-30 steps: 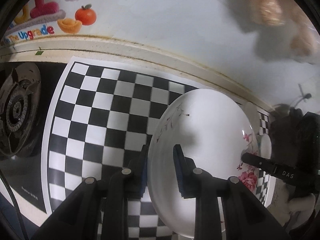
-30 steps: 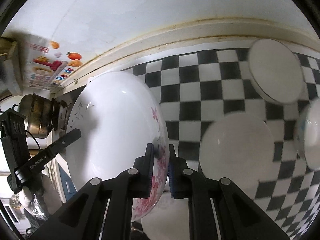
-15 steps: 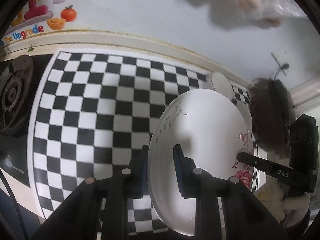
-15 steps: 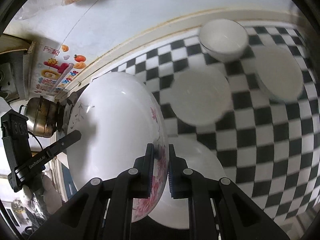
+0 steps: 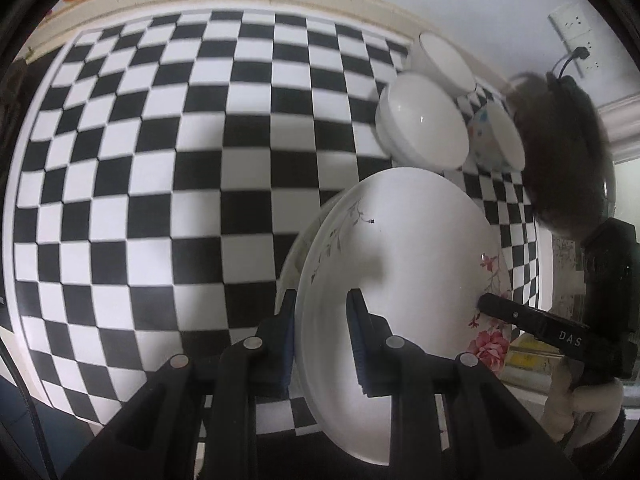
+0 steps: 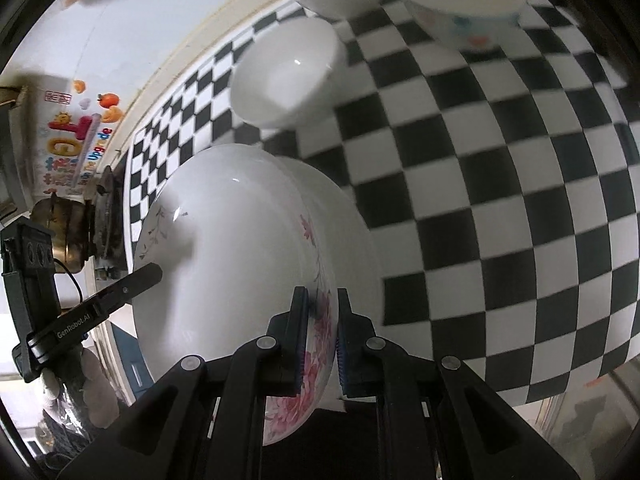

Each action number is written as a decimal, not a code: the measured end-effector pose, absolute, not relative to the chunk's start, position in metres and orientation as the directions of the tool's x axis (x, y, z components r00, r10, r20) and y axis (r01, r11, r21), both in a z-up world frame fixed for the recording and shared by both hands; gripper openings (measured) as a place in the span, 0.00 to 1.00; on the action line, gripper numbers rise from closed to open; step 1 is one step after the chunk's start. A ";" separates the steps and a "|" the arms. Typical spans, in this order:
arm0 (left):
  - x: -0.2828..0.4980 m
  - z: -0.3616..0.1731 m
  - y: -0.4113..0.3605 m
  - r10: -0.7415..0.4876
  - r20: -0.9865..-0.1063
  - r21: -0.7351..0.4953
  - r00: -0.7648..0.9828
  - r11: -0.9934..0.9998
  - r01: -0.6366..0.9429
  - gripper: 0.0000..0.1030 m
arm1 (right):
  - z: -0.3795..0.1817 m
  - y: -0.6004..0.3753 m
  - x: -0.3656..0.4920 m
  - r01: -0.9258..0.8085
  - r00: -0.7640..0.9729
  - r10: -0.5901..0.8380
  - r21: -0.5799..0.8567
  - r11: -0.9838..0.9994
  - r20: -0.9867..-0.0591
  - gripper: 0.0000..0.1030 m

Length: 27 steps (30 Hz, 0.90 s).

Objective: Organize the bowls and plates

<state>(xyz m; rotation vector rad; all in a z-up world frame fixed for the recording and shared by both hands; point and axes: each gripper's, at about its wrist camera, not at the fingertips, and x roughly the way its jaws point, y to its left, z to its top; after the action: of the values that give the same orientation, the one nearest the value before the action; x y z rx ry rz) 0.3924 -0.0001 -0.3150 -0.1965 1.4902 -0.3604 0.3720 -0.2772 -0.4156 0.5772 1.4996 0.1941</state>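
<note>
Above checkered mat (image 5: 160,200), both grippers angled down, clamping floral plate (image 5: 408,248)

Mounted on each gripper, angled steeply down along the fingers, close above the checkered desk (image 5: 160,200). Shared across both views — the flowered plate (image 5: 420,248), seen from opposite rims, plus 3 bowls (image 6: 286,76) beyond and the far wall edge.

White floral plate (image 5: 404,256) held tilted, three bowls (image 5: 422,124) beyond
</note>
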 end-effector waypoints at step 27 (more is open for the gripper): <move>0.392 -0.338 -0.013 -0.236 -0.971 -0.239 -0.043 0.963 0.126 0.21 | -0.434 -0.280 0.380 0.218 0.064 0.432 0.435 0.874 -0.900 0.14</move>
<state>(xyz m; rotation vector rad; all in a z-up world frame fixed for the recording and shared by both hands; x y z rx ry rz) 0.3924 -0.0133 -0.3380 -0.0859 1.5877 -0.2929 0.3801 -0.2799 -0.4339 0.5347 1.5202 0.1731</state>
